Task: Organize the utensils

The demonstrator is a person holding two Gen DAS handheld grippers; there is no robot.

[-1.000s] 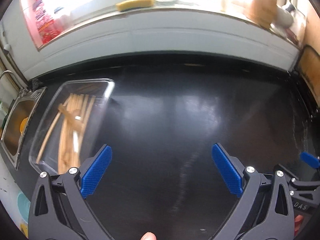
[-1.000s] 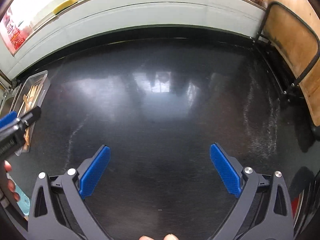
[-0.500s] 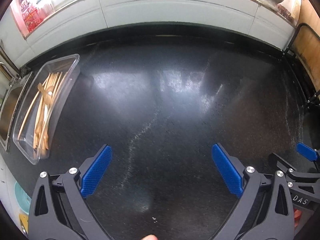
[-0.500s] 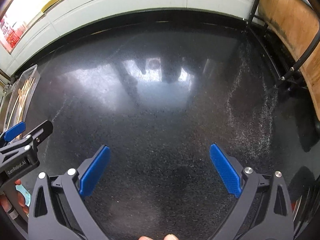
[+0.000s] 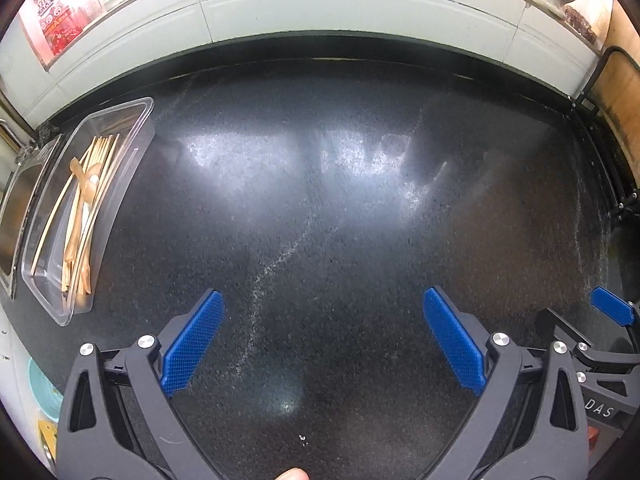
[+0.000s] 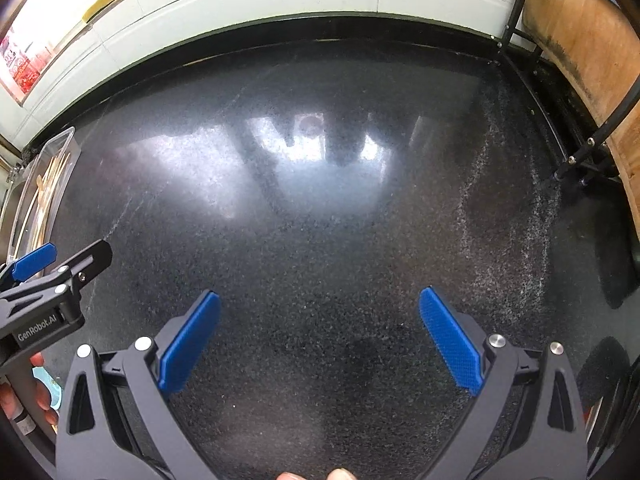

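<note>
Hovering over bare counter, the left gripper has its blue pads spread wide with nothing between them, and the right gripper is equally wide and empty, just to its right. Both have pulled back and up over the last second: the clear tray, close under the left pads before, now lies well apart at the far left beside the sink. Wooden chopsticks and spoons lie lengthwise inside it, and from the right wrist view only its edge shows. No loose utensil is visible on the dark counter. That reads as a retreat after a drop-off, so the sorting looks finished, or nearly so, unless more pieces lie out of view. A cutting board leans in a rack at the far right
</note>
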